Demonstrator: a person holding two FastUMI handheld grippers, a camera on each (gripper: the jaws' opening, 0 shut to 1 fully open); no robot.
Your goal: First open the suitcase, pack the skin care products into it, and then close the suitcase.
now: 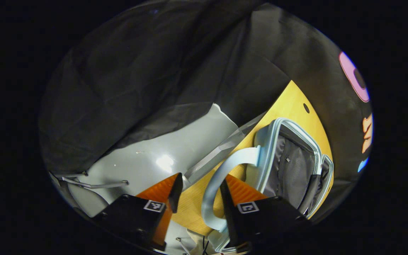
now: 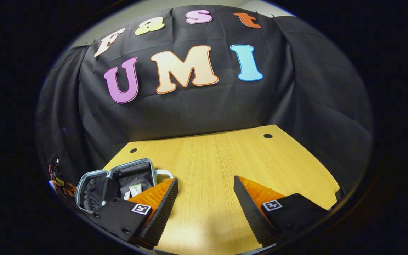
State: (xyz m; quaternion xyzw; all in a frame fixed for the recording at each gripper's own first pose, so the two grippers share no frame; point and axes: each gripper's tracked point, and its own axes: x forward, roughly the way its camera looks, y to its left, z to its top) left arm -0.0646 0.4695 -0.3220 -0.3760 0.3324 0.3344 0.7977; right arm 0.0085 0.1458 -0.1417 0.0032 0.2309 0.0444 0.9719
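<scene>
Two grippers, both with fingers spread and holding nothing. At lower centre of the left gripper view, the left gripper (image 1: 197,191) straddles the suitcase handle (image 1: 215,177) without pinching it, probably to swing the lid. Lower left of the right gripper view, the suitcase (image 2: 119,182) lies open (products inside) on the table (image 2: 225,156); the right gripper (image 2: 205,194) hovers clear at lower centre.

Suitcase (image 2: 119,182) pale blue shell, grey lining; table (image 2: 225,159) light wood grain; floor (image 1: 147,159) grey, possibly glossy.
</scene>
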